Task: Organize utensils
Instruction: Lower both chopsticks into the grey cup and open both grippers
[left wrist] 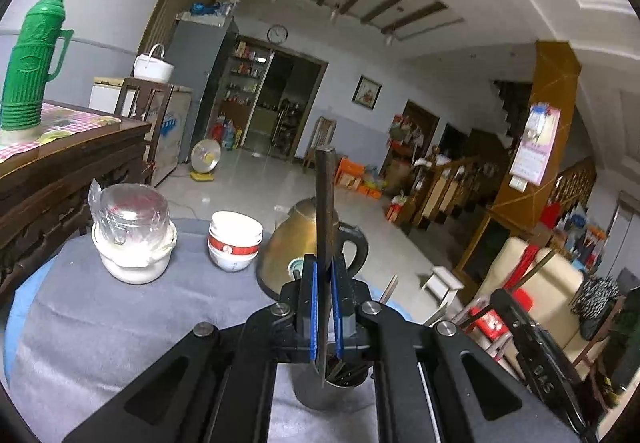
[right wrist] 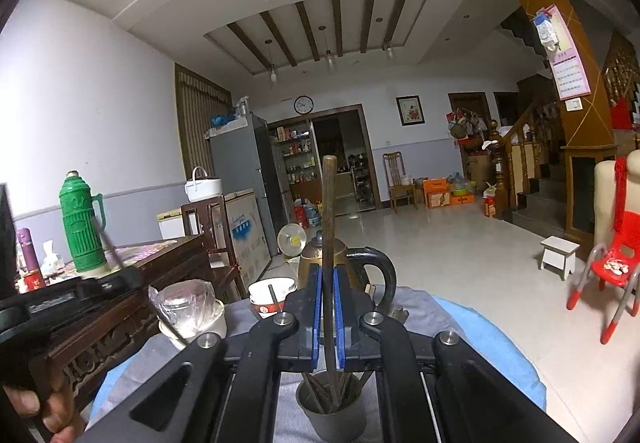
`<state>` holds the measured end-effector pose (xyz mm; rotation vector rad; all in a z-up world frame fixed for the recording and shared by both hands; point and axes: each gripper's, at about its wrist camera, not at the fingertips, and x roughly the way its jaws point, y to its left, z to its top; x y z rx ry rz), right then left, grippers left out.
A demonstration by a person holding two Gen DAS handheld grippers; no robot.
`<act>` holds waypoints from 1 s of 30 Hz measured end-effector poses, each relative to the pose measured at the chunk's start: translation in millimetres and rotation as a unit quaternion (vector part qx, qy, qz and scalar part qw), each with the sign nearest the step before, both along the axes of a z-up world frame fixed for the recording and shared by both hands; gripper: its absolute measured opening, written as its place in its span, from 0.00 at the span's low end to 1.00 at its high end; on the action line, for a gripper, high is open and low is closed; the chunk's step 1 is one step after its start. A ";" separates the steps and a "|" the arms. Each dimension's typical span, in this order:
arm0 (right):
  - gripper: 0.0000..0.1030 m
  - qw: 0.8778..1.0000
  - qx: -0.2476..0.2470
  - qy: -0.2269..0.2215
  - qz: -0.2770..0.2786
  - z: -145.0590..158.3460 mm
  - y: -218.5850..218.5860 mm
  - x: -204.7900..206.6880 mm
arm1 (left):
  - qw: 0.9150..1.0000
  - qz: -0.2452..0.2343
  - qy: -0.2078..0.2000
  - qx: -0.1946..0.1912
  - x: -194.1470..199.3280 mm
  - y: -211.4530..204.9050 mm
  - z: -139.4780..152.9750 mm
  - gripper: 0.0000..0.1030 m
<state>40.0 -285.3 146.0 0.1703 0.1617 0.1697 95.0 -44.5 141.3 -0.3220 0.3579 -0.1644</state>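
1. We see pale walls [right wrist: 80,91] and a coffered ceiling [right wrist: 320,27] with brown slats.
2. A glossy tiled floor [right wrist: 440,243] runs to a doorway [right wrist: 344,159].
3. A wall clock [right wrist: 303,104] hangs above; a wooden staircase [right wrist: 520,163] rises at right.

Kettle [left wrist: 294,243] is showing brassy, glossy metal with a matt black plastic handle. Cup [right wrist: 332,409] holding the utensils is reading as dull grey metal. Tablecloth [left wrist: 120,323] is looking like soft, matt grey cloth. Bowls [left wrist: 234,243] are gleaming as glazed white ceramic. Flask [left wrist: 30,59] is appearing ribbed green plastic. Floor [right wrist: 440,263] is shining as polished tile.
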 end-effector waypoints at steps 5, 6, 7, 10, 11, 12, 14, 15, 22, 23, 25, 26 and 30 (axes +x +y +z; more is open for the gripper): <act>0.06 1.000 -0.005 0.001 -0.003 3.3 -3.6 -4.1 | 1.000 0.006 0.025 0.014 6.6 -8.0 -1.6 0.07; 0.06 1.000 -0.006 0.002 -0.004 3.6 -3.2 -5.6 | 0.999 0.007 0.028 0.015 6.1 -8.9 -2.4 0.07; 0.06 1.000 -0.007 0.002 -0.004 4.3 -3.1 -6.2 | 0.999 0.008 0.031 0.018 6.0 -9.3 -3.1 0.07; 0.06 1.000 -0.011 0.002 -0.004 7.3 0.8 -8.2 | 0.999 0.011 0.040 0.019 4.4 -7.4 -4.8 0.07; 0.06 1.000 -0.013 0.001 -0.005 9.2 5.7 -7.9 | 0.999 0.011 0.040 0.020 3.7 -7.6 -4.5 0.07; 0.06 1.000 -0.012 0.001 -0.005 8.9 4.0 -7.0 | 0.999 0.010 0.041 0.021 2.8 -7.9 -4.5 0.07; 0.06 1.000 -0.014 0.000 -0.005 10.6 4.4 -8.5 | 0.999 0.010 0.042 0.020 2.7 -7.6 -3.7 0.07; 0.06 1.000 -0.015 -0.002 -0.004 11.9 5.0 -9.4 | 0.999 0.008 0.041 0.017 2.9 -7.7 -2.7 0.07; 0.06 1.000 -0.016 -0.002 0.002 12.6 4.3 -4.0 | 0.999 -0.024 0.005 -0.038 6.1 -0.1 9.1 0.07; 0.06 1.000 -0.017 -0.001 0.005 11.6 5.6 0.6 | 0.999 -0.024 0.003 -0.039 8.0 0.0 10.1 0.07; 0.06 1.000 -0.019 0.001 0.008 8.4 6.4 8.4 | 0.999 -0.027 0.003 -0.040 16.8 -3.1 8.5 0.07; 0.06 1.000 -0.019 0.004 0.011 7.0 7.4 13.6 | 0.999 -0.028 0.004 -0.039 21.9 -5.4 6.2 0.07; 0.06 0.999 -0.026 0.017 0.014 -3.3 8.1 35.8 | 0.999 -0.027 0.012 -0.031 40.3 -13.2 -5.4 0.07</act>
